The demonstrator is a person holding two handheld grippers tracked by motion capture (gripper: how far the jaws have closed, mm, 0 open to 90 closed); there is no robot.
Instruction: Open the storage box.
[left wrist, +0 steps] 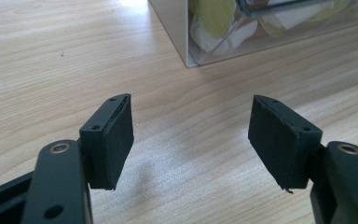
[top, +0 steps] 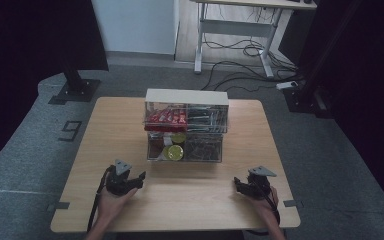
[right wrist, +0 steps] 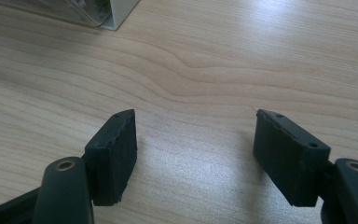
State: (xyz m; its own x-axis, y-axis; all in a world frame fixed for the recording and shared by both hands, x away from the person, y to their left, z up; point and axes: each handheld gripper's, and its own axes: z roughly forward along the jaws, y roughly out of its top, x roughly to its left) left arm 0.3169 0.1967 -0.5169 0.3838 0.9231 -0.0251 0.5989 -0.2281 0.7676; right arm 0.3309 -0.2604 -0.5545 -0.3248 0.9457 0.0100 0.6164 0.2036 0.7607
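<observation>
— Forearms and hands are seen at the bottom of the high view; how are the tongs set?
— Both are rested low on the wooden table, the left gripper and the right gripper well apart, each set wide with nothing held. Between and beyond them, the clear organiser box is placed mid-table, with red packets above and yellow-green rolls in the lower left compartment.
— And from the left gripper view?
— Bare wood is framed by the left gripper, spread wide; the organiser box corner is found just ahead, untouched.
— The right gripper view?
— Empty pads again: the right gripper is spread wide, with the organiser box corner farther off.
— Which step is judged to be in hand?
— A start is judged, before any reach. A forward approach to one compartment would be called for next, squarely aligned.
</observation>
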